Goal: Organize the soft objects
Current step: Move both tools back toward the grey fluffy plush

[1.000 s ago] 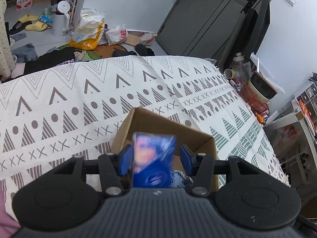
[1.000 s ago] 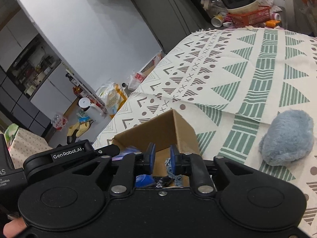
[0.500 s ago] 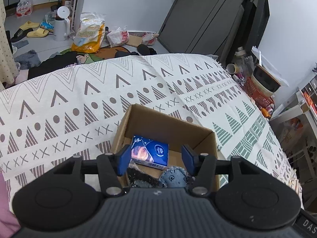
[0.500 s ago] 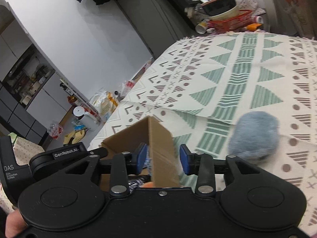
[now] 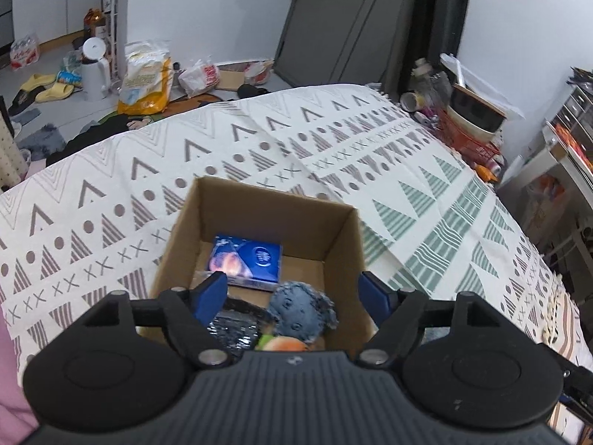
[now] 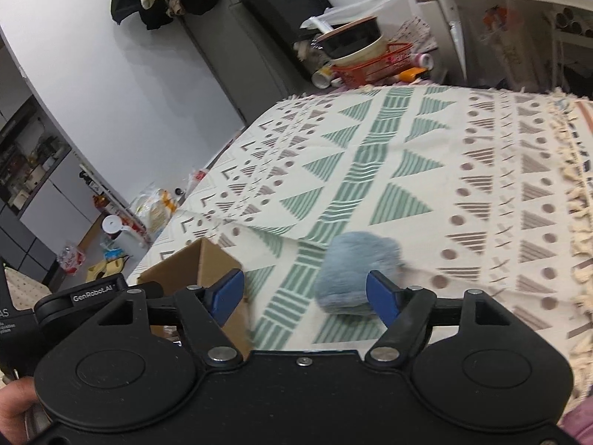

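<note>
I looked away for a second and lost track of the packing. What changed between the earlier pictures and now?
The left gripper let go of the blue packet, which now lies in the cardboard box, and its jaws opened wide. The right gripper opened and swung from the box toward the blue-grey plush, not yet touching it. The box and plush stayed on the patterned cloth.

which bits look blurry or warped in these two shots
Left wrist: room edges bow from fisheye; the blue pack in the box is slightly soft. Right wrist: the plush and box corner are motion-smeared, the far blanket sharper.
</note>
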The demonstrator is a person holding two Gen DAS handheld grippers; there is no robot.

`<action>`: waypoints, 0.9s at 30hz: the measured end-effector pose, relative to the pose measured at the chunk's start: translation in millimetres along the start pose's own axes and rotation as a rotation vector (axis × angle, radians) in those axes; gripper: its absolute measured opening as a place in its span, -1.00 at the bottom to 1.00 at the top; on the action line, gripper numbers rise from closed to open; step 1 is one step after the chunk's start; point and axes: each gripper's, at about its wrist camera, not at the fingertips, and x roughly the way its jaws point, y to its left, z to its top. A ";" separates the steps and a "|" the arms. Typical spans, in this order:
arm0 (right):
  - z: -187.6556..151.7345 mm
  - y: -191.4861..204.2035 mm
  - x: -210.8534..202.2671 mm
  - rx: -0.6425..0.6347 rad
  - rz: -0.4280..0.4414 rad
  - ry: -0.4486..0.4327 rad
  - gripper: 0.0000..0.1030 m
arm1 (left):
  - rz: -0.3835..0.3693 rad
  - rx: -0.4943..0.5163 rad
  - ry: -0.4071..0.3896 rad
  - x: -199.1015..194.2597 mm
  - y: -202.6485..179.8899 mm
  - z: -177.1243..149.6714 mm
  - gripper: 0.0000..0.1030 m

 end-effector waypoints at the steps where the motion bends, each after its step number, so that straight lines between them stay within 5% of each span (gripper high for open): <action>1: 1.1 -4.8 -2.7 0.000 -0.006 -0.005 0.40 | -0.005 0.013 -0.005 -1.4 -4.3 -1.5 0.48; 11: 11.7 -40.2 0.1 0.017 -0.031 -0.030 0.40 | -0.030 0.114 -0.060 -8.8 -38.4 -13.7 0.49; 27: 8.9 -99.8 42.0 0.216 -0.047 -0.059 0.40 | -0.072 0.367 -0.093 11.6 -112.3 -43.4 0.49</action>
